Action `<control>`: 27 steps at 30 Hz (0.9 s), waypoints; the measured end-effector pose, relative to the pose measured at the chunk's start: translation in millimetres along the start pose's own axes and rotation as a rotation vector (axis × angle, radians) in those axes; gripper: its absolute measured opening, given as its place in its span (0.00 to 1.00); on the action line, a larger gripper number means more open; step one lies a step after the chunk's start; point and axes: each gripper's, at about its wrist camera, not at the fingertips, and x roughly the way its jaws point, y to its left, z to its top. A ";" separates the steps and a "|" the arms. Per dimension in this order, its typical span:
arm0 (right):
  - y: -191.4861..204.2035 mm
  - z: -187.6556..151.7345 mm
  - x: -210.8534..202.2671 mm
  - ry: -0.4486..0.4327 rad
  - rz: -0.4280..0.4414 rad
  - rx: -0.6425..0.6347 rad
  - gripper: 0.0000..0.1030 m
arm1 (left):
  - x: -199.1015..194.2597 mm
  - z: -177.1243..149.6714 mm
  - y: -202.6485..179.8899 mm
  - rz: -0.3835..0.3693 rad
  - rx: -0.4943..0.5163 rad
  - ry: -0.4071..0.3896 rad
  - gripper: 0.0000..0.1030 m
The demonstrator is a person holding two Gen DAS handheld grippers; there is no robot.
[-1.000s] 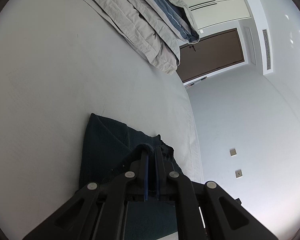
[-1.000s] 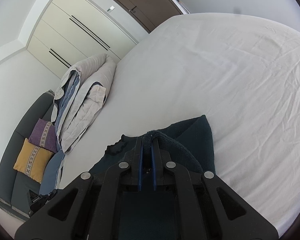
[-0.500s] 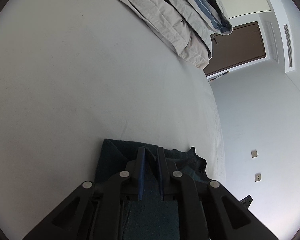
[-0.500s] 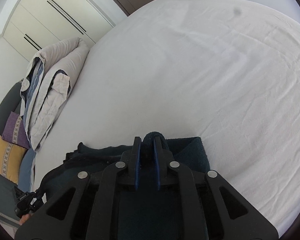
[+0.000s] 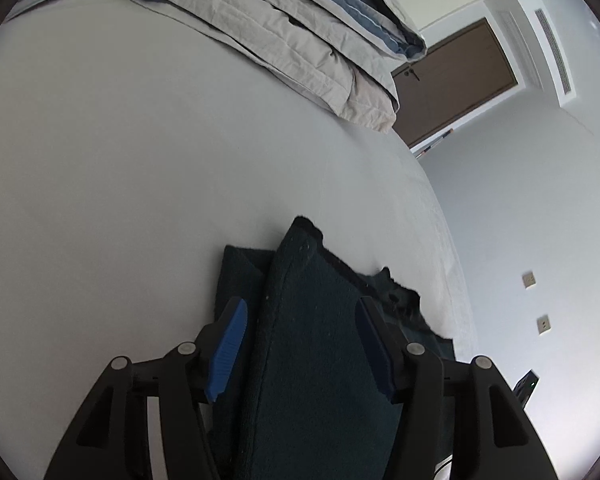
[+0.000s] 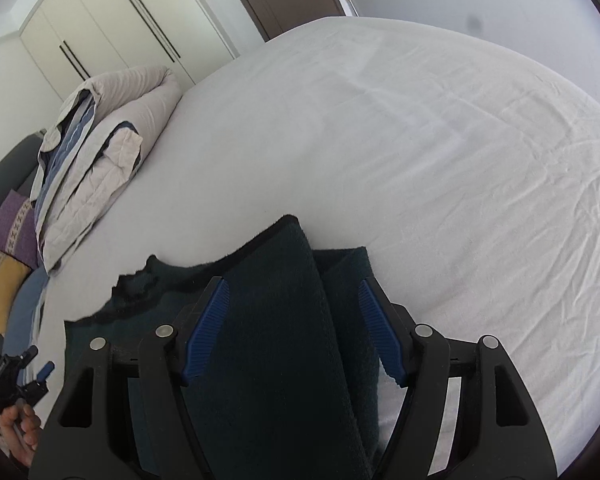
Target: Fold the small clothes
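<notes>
On the near edge of the white bed (image 6: 440,140), with a rolled duvet (image 6: 112,152) far left, lies a dark teal garment (image 6: 268,320), its upper layer laid over the lower: one fold appears made, with further folds probably remaining. Left gripper (image 5: 300,344) and right gripper (image 6: 294,320) have just been opening; each straddles a corner of the folded layer, pads clear, holding nothing.

Both grippers share one build: the left gripper (image 5: 300,316) and the right gripper (image 6: 294,294) have matte black angular arms with triangular cut-outs, round silver screws at the joints, and ribbed blue pads (image 6: 208,332) lining the fingers. A bare hand (image 6: 20,432) shows, no sleeve visible.
</notes>
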 end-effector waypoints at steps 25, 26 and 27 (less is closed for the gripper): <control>18.2 -7.3 20.8 0.055 -0.114 -0.177 0.55 | 20.8 -47.6 -1.8 0.173 0.221 0.029 0.12; 20.6 -7.8 23.5 0.061 -0.116 -0.197 0.39 | 20.7 -48.1 -1.4 0.175 0.226 0.028 0.10; 23.7 -9.0 26.1 0.061 -0.135 -0.215 0.30 | 20.4 -49.3 -1.3 0.177 0.232 0.027 0.09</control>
